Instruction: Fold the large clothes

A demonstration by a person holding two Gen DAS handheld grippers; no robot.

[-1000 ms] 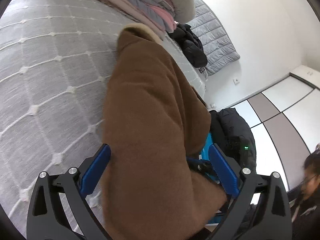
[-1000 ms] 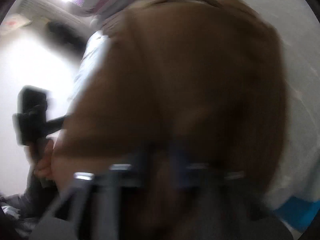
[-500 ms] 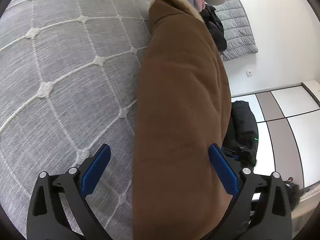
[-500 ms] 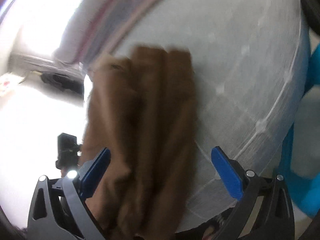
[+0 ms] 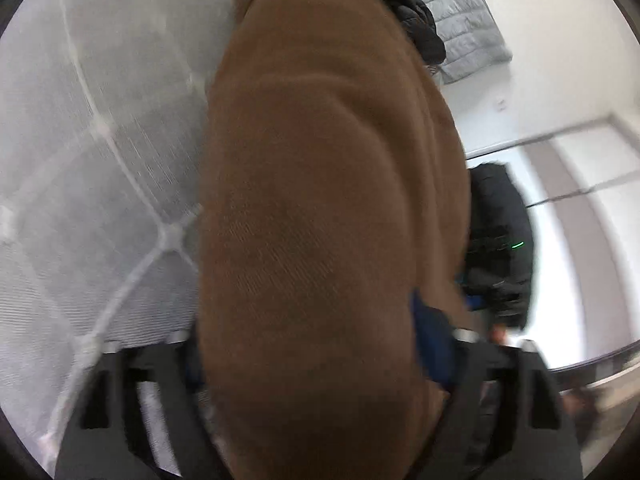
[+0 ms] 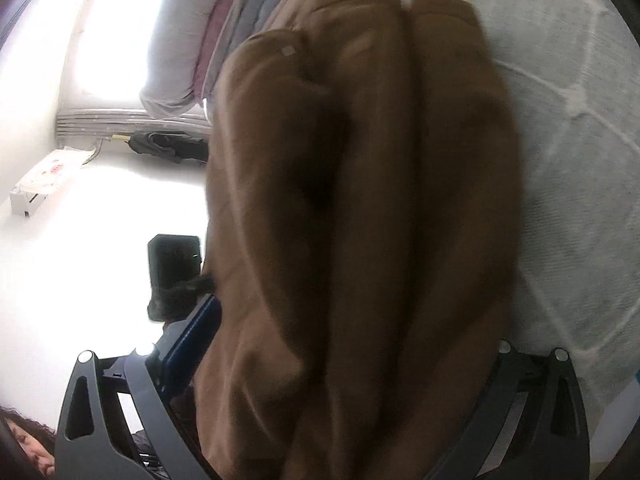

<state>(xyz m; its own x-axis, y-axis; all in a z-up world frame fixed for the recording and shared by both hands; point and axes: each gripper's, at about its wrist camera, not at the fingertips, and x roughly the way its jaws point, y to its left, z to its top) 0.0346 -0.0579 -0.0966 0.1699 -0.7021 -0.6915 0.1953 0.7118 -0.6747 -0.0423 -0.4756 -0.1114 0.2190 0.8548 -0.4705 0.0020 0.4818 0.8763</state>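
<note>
One brown coat (image 5: 328, 216) lies on one grey quilted bed (image 5: 100, 128). Two grippers, the left gripper (image 5: 316, 344) and the right gripper (image 6: 352, 344). Two dark jackets: one far (image 5: 412, 16), one near right (image 5: 500, 240). One stack of folded blankets (image 6: 240, 28).

The brown coat (image 5: 332, 208) is looking like thick matt cloth, a fine ribbed weave showing close to the left wrist camera, and it is lying in soft, rounded folds (image 6: 360, 220) in the right wrist view. The bedspread (image 5: 100, 140) under it is showing as pale grey woven cloth, matt and slightly rough, crossed by raised white stitched cords meeting in small knots. The left gripper (image 5: 320, 352) is presenting matt black plastic arms, blue pads and small shiny metal screw heads; the right gripper (image 6: 352, 344) is looking the same. A grey quilted blanket (image 5: 468, 16) is appearing puffy and matt. A black jacket (image 5: 500, 240) is giving off a faint sheen.
</note>
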